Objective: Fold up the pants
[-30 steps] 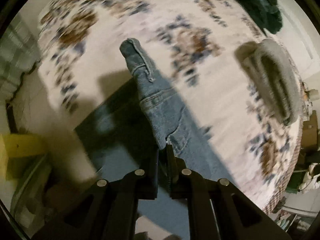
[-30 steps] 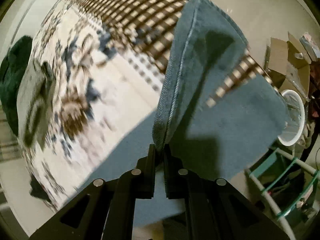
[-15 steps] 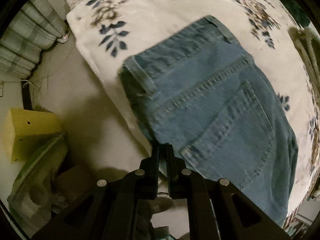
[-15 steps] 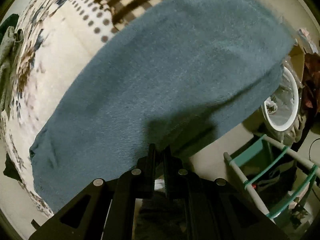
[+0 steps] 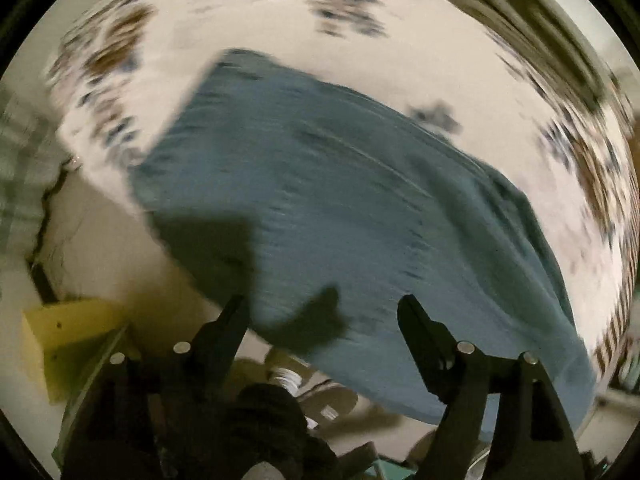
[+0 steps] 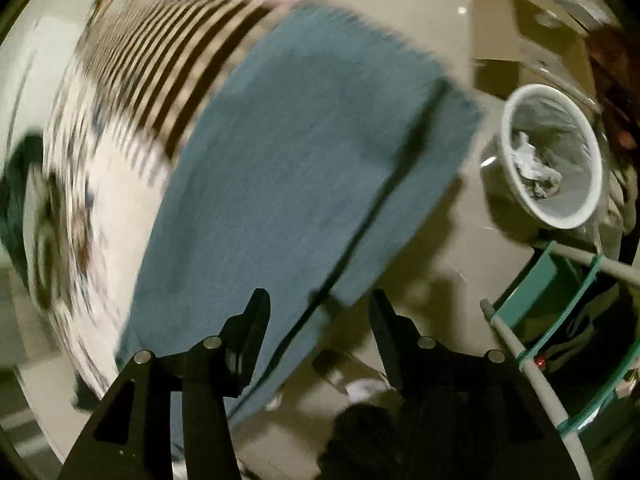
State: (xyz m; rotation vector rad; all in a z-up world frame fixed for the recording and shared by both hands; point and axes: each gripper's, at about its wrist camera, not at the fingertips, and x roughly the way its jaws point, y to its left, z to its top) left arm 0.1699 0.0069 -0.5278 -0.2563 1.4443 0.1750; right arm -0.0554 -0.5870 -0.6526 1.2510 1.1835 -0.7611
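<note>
Your left gripper (image 5: 322, 308) points almost straight down and its jaws are opening, standing wide apart with nothing pinched in them; the near edge of the pants (image 5: 340, 208) shows through the gap, but the fingers (image 5: 416, 320) do not press on the cloth. Your right gripper (image 6: 318, 304) is the same story: its jaws are opening, spread apart, and the edge of the pants (image 6: 304, 160) runs through the space between them without being squeezed. The pants are blue denim and lie spread flat on the bed (image 5: 400, 52), near its front edge, with part of the cloth hanging over that edge toward the floor (image 6: 432, 256). In the right wrist view a dark line runs lengthwise down the cloth, where one layer seems to lie over another, though the blur makes it hard to be sure. The bed wears a white cover with brown and blue flowers, and a brown-and-cream checked band (image 6: 168, 76) shows beside the pants in the right wrist view. A grey-green bundle of cloth (image 5: 532, 28) lies farther back on the bed, well apart from the pants. On the floor to your right stand a white bin (image 6: 560, 216) with crumpled paper inside, cardboard boxes (image 6: 516, 44) and a teal-and-grey rack (image 6: 560, 288); to your left there is a yellow block (image 5: 64, 328).
</note>
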